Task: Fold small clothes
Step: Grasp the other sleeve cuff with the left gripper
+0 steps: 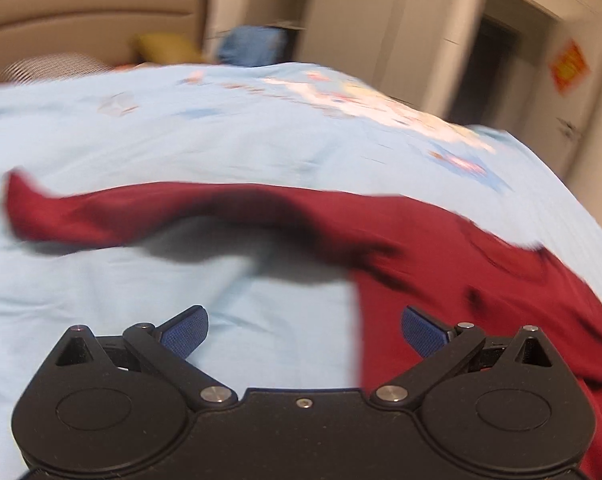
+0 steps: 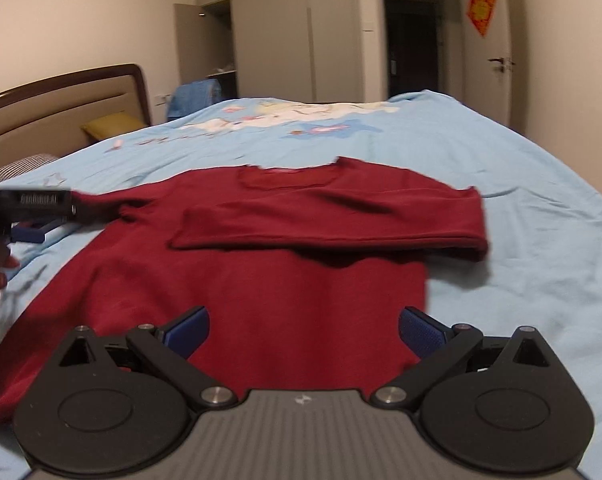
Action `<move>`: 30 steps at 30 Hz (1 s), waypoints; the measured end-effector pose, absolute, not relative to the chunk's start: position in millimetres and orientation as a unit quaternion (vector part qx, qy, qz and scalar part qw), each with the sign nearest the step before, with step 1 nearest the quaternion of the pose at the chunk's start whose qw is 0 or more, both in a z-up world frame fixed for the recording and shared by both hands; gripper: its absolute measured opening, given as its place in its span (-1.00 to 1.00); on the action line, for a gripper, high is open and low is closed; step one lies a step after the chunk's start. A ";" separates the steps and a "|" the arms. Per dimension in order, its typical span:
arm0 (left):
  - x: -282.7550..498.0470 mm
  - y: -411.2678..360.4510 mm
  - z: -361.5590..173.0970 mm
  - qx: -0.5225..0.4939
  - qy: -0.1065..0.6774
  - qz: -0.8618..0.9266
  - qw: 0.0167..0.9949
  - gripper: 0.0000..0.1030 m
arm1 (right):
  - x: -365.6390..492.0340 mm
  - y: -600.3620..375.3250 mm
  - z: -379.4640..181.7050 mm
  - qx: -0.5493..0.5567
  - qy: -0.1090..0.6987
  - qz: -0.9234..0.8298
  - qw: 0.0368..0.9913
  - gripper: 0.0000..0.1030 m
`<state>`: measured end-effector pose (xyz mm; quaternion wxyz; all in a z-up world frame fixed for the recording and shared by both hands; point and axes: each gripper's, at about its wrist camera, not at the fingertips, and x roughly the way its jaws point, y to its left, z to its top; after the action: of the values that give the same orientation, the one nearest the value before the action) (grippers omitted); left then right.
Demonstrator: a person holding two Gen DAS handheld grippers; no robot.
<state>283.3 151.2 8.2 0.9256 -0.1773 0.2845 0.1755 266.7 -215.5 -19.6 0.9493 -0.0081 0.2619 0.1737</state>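
A dark red long-sleeved top (image 2: 261, 280) lies flat on the light blue bed sheet (image 2: 521, 200). Its right sleeve (image 2: 329, 220) is folded across the chest. Its left sleeve (image 1: 121, 212) stretches out to the left in the left wrist view. My left gripper (image 1: 304, 330) is open and empty, above the sheet at the top's left side edge; it also shows in the right wrist view (image 2: 41, 208) beside the left sleeve. My right gripper (image 2: 304, 330) is open and empty, above the top's hem.
A padded headboard (image 2: 61, 112) with a yellow pillow (image 2: 109, 124) stands at the left. A blue cloth (image 2: 193, 96) hangs beyond the bed. Wardrobes (image 2: 281, 40), a dark doorway (image 2: 413, 44) and a door (image 2: 497, 64) lie behind.
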 end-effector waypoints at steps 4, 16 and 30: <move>257.0 210.2 10.6 -0.212 0.276 0.234 0.908 0.99 | 255.4 -193.6 -29.5 -0.025 0.268 0.193 0.943 1.00; 226.3 302.9 -9.6 -0.366 0.167 0.259 0.878 0.93 | 252.4 -177.5 -59.3 -0.027 0.296 0.157 0.942 0.99; 256.1 312.3 -46.1 -0.481 0.082 0.274 0.829 -0.02 | 251.0 -169.7 -69.4 -0.038 0.279 0.137 0.950 1.00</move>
<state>256.1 312.3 -46.1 0.8287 -0.4808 0.0824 0.2744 251.0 -169.7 -69.4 0.9498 -0.0385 0.2785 0.1370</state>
